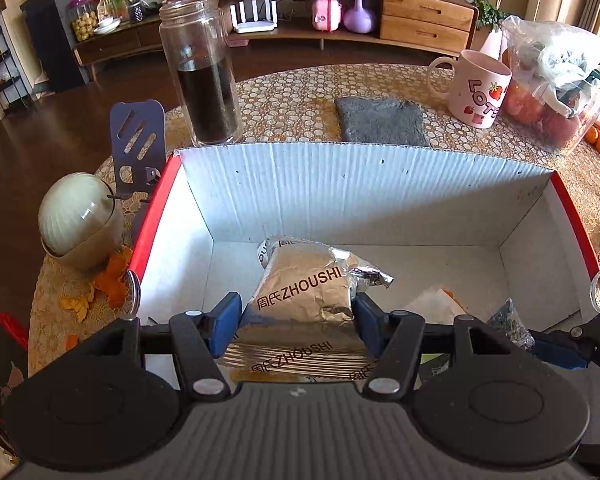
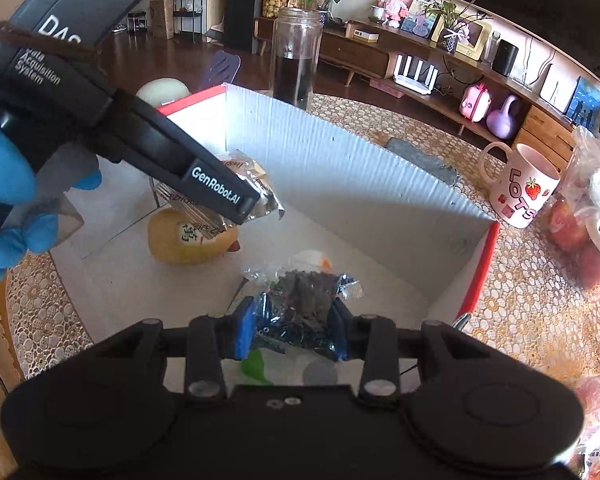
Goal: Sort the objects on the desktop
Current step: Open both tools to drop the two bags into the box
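Observation:
My left gripper (image 1: 296, 316) is shut on a silver and brown ZHOUSHI snack packet (image 1: 308, 284) and holds it over the open white cardboard box (image 1: 340, 184) with red edges. It also shows in the right wrist view (image 2: 240, 208), above a yellow packet (image 2: 188, 240) on the box floor. My right gripper (image 2: 292, 320) is shut on a clear bag of dark tea leaves (image 2: 300, 300), held low inside the box (image 2: 360, 168). A white and orange wrapper (image 2: 314, 260) lies beyond the bag.
A tall glass jar (image 1: 200, 72) with dark contents stands behind the box. A grey cloth (image 1: 380, 120), pink mug (image 1: 480, 88) and bag of fruit (image 1: 552, 92) are at the back right. A round bin (image 1: 80, 224) and orange peel (image 1: 112, 280) are left.

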The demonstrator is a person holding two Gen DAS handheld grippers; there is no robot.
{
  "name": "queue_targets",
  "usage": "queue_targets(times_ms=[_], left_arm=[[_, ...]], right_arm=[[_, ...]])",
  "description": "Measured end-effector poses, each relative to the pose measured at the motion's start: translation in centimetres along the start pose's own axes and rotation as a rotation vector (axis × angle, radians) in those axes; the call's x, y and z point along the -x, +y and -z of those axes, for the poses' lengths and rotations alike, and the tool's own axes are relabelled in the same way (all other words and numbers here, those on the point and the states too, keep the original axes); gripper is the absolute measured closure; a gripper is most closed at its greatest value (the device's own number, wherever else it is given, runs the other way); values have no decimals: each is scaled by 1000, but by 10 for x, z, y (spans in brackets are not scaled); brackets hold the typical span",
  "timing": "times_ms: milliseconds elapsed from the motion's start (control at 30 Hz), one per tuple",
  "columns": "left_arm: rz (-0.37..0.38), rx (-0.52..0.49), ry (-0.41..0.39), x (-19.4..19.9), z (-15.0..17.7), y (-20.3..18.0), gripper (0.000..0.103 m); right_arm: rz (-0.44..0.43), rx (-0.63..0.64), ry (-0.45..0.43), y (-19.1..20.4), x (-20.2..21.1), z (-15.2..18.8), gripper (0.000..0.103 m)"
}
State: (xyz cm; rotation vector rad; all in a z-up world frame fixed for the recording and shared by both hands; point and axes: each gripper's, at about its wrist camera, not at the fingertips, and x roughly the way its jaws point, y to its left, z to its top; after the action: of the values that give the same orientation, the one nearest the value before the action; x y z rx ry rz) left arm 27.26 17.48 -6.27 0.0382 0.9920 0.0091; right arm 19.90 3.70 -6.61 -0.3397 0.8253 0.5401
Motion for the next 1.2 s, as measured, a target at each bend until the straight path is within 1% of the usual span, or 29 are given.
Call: queue_targets(times_ms=[200,333,400,467,500,533,633,800,1100,1200], left_arm=[[-1,-13,13,-3,-2,-2,42],[3,-15,16,-2,-3,-4,42],[5,-15,9,0,-3,-5,41],[2,-17,-6,4,-4,-6,37],[2,-17,-14,6,-4,-7,32],[3,-16,-19,8,-3,-7,31],[16,-2,-33,15,-2,-6,31],[32,19,-62,31,4,-5,31],[45,13,-134,73,20,-14,31],[60,18,-154,87,24,-17,31]], right_arm=[[-10,-17,13,-2,-3,-2,65],[-14,-8,15,-2,-3,-4,62],[-11,-8,9,-3,-2,-3,59],[-13,-12,1,-4,0,-3,50],[-16,-13,-6,-5,3,-2,49],[-17,-11,-11,-5,4,-2,48],[-20,-12,-23,-5,10,-1,46],[-35,-30,-53,-9,26,1,43],[-55,-47,-120,-14,67,12,43],[-62,-62,-144,-17,81,16,42]])
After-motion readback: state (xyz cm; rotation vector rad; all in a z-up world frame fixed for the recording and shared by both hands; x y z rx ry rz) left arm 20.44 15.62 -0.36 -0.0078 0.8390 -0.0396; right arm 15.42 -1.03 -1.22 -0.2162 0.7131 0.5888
